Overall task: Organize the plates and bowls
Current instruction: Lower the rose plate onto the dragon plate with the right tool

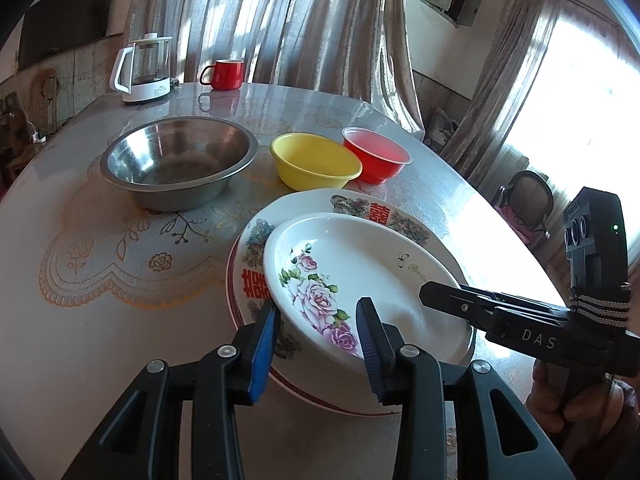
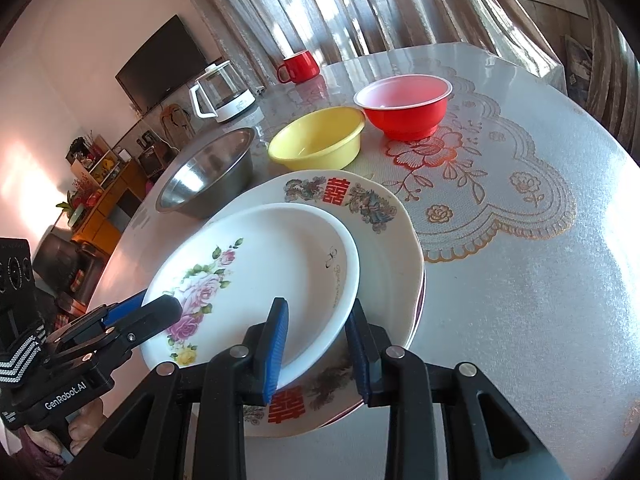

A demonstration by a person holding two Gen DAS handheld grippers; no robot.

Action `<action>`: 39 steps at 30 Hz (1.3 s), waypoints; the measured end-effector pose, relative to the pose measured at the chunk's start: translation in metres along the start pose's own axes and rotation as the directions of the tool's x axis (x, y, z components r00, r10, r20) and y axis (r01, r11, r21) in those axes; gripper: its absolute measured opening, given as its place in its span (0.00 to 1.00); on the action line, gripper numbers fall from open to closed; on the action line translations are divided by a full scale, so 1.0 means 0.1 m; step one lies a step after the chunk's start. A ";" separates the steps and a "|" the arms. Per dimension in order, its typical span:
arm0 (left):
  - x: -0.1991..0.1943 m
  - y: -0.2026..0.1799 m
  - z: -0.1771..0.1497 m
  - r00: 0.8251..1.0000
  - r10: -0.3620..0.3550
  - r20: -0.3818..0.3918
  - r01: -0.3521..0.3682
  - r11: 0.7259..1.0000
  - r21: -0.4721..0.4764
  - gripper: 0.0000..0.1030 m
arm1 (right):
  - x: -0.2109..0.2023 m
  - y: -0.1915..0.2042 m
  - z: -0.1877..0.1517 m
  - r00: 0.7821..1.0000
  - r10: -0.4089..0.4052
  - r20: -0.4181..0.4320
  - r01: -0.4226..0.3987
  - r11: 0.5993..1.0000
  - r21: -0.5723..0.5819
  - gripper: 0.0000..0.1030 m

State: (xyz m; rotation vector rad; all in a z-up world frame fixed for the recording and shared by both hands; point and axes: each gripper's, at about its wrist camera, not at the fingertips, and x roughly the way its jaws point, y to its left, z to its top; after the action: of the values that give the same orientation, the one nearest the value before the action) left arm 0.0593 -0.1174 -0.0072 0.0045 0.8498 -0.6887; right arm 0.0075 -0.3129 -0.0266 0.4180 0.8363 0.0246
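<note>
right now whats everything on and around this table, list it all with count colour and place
rose plate: 1, white with pink roses, on the bigger plate, between both tools' fingers
patterned plate: 1, white with red characters, under the rose plate
steel bowl: 1, silver, behind the plates
yellow bowl: 1, yellow, between steel and red bowls
red bowl: 1, red with pale inside, beside the yellow bowl
mug: 1, red, far edge
kettle: 1, clear and white, beside the mug
table: 1, pale lace-pattern cover
left tool: 1, black, blue pads, at the rose plate's rim
right tool: 1, black, blue pads, at its opposite rim
</note>
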 end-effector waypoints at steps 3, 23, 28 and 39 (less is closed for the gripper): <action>0.00 0.01 0.00 1.000 -0.002 -0.001 0.002 1.000 -0.003 0.38 | 0.00 0.00 0.00 1.000 -0.004 -0.002 0.004 1.000 -0.001 0.29; 0.01 0.04 -0.03 1.000 -0.006 -0.017 0.006 1.000 -0.028 0.41 | 0.04 0.03 0.02 0.999 -0.028 -0.015 0.028 1.000 -0.002 0.29; -0.01 0.02 -0.04 1.000 0.003 -0.015 -0.003 1.000 -0.026 0.41 | 0.04 0.03 0.02 0.999 -0.030 -0.015 0.030 1.000 -0.002 0.29; -0.09 -0.07 -0.06 0.999 -0.028 0.015 0.028 1.000 0.004 0.45 | 0.02 0.03 0.00 1.000 -0.028 -0.008 0.028 1.000 -0.003 0.30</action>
State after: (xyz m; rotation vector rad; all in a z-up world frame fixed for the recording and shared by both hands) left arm 0.0472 -0.1165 -0.0029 -0.0094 0.8353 -0.7155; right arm 0.0094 -0.3099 -0.0264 0.4038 0.8499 0.0015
